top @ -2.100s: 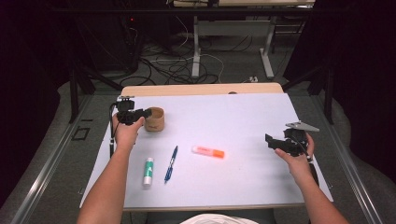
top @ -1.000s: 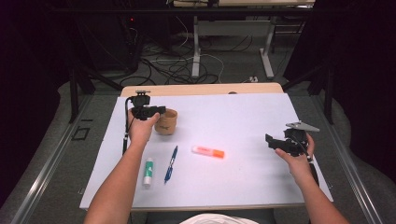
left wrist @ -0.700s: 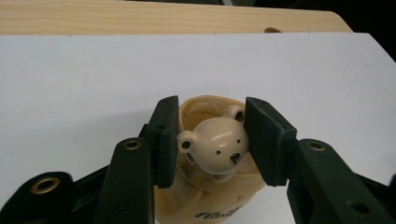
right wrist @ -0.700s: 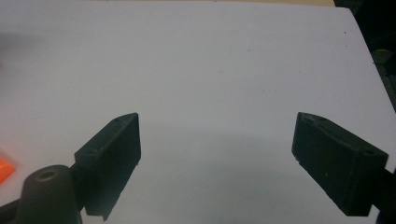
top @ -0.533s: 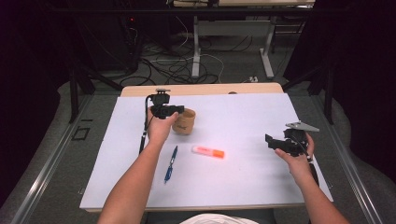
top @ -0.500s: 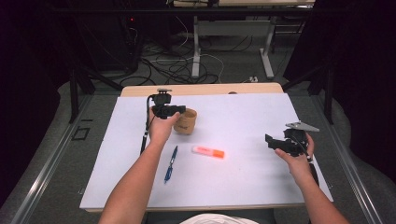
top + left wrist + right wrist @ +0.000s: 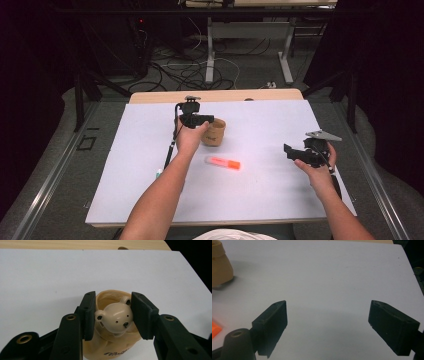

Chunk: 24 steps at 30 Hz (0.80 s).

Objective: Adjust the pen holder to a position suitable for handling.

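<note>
Big white table point(image 7: 270, 200) first: your left forearm reaches in from the bottom of the high view toward its middle, your right hand sits off at the right edge. Left gripper point(image 7: 202, 120) points right and is closed on the tan cup point(image 7: 214, 132), which stands upright near the table's centre. In the left gripper view the jaws clamp the cup's rim from both sides, around a small bear-head figure point(image 7: 116, 317) inside the cup point(image 7: 112, 345); whether the pads also press the bear itself is hard to tell at this angle. Right gripper point(image 7: 300, 151) is wide open, nothing between the jaws, only bare table point(image 7: 329, 277) ahead of it. The cup point(image 7: 220, 265) lies well off to that gripper's left, so your left hand is the one on it and far nearer. Orange highlighter point(image 7: 223, 163) lies just in front of the cup, long axis left-right, between your two hands, closer to the left. Small green-tipped thing point(image 7: 158, 173) peeks out beside your left forearm.
</note>
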Each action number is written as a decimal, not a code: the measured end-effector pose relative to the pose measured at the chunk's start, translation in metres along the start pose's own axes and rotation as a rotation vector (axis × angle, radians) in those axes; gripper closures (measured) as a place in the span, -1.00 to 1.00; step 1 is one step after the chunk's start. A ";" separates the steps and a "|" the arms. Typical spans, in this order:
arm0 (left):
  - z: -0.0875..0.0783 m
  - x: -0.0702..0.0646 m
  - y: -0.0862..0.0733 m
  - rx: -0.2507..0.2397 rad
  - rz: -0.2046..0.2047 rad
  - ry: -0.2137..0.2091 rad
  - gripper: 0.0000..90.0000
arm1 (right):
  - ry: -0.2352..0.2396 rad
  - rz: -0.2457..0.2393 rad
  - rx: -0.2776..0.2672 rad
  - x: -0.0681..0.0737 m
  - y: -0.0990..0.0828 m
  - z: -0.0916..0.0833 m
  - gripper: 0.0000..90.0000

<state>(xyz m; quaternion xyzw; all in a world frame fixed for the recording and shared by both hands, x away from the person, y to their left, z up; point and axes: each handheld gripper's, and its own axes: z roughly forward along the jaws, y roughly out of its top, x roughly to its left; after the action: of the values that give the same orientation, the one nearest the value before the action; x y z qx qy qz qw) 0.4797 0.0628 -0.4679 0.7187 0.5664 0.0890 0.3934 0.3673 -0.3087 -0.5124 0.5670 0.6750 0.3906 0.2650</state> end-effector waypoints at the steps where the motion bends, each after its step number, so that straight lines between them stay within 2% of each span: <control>1: 0.003 -0.004 -0.001 -0.002 -0.004 -0.003 0.27 | 0.002 0.001 0.001 0.000 0.000 0.000 -0.67; 10: 0.009 -0.017 -0.007 -0.005 -0.010 -0.020 0.27 | 0.006 -0.005 0.006 0.001 -0.001 0.001 -0.67; 13: 0.009 -0.021 -0.013 -0.013 0.000 -0.029 0.27 | 0.008 -0.007 0.005 0.001 -0.001 0.001 -0.67; 19: 0.004 -0.016 -0.023 -0.021 -0.012 -0.040 0.26 | 0.008 -0.009 0.005 0.002 -0.001 0.001 -0.67; 24: 0.001 -0.009 -0.031 -0.026 -0.046 -0.065 0.26 | 0.011 -0.019 0.006 0.003 -0.001 0.002 -0.67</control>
<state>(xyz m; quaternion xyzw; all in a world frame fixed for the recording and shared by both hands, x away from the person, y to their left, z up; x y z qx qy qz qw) 0.4542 0.0562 -0.4866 0.7028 0.5685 0.0636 0.4229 0.3674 -0.3057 -0.5140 0.5592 0.6829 0.3893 0.2634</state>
